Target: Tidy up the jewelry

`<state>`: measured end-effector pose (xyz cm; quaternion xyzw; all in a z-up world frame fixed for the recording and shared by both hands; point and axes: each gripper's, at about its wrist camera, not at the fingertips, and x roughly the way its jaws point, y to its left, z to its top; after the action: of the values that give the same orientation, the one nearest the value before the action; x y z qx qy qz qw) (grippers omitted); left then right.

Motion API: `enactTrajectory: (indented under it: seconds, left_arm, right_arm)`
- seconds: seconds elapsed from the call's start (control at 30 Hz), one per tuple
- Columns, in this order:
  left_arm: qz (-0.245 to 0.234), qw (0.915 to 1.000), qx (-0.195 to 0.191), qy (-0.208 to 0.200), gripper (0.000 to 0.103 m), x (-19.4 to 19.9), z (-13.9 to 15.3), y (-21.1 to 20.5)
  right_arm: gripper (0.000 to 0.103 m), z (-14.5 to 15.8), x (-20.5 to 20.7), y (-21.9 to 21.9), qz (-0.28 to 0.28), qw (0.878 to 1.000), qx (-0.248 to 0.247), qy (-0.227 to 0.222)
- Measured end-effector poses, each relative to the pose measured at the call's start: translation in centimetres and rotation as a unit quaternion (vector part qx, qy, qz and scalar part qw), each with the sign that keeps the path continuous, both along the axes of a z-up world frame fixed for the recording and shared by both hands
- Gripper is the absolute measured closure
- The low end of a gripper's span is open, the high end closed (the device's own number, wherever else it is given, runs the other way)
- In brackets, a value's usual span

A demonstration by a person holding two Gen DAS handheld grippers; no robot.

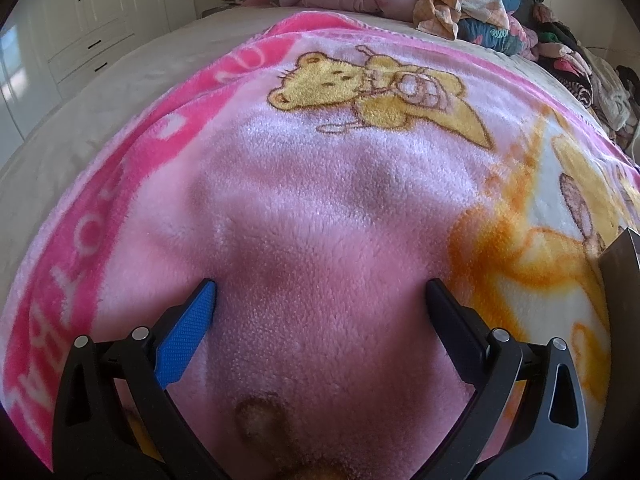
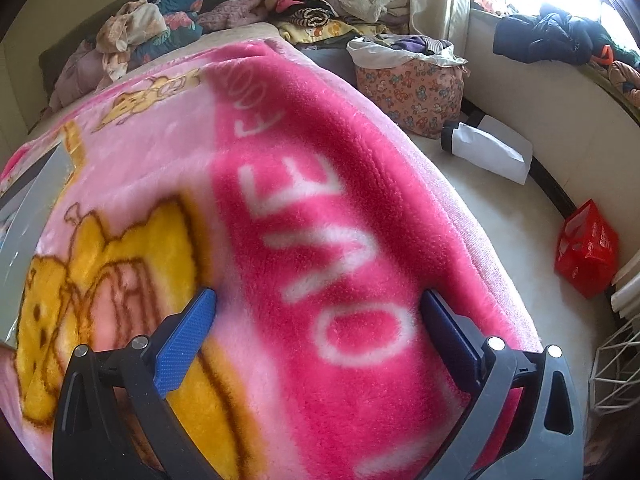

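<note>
Both claws hang released and empty: the left gripper [image 1: 320, 286] over the pink blanket [image 1: 320, 200], the right gripper [image 2: 319, 296] over its white lettering [image 2: 320, 216].

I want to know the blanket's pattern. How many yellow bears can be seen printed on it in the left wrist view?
2. One full yellow bear lies near the far edge of the fluffy pink blanket. A second, orange-yellow bear is at the right side, cut by the frame. More may be hidden.

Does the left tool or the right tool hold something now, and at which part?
Nothing is held. The left tool and right tool are both open above the pink blanket.
</note>
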<state>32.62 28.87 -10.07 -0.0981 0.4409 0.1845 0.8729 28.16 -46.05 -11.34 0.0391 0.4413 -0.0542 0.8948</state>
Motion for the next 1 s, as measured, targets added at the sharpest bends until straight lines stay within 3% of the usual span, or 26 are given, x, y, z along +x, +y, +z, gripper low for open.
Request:
enactTrajectory:
  seconds: [1.0]
  left_arm:
    - [0.000, 1.0000, 0.004, -0.005, 0.010, -0.29, -0.23, 0.00]
  right_arm:
    - [0.005, -0.03, -0.01, 0.01, 0.000, 1.000, 0.000, 0.000]
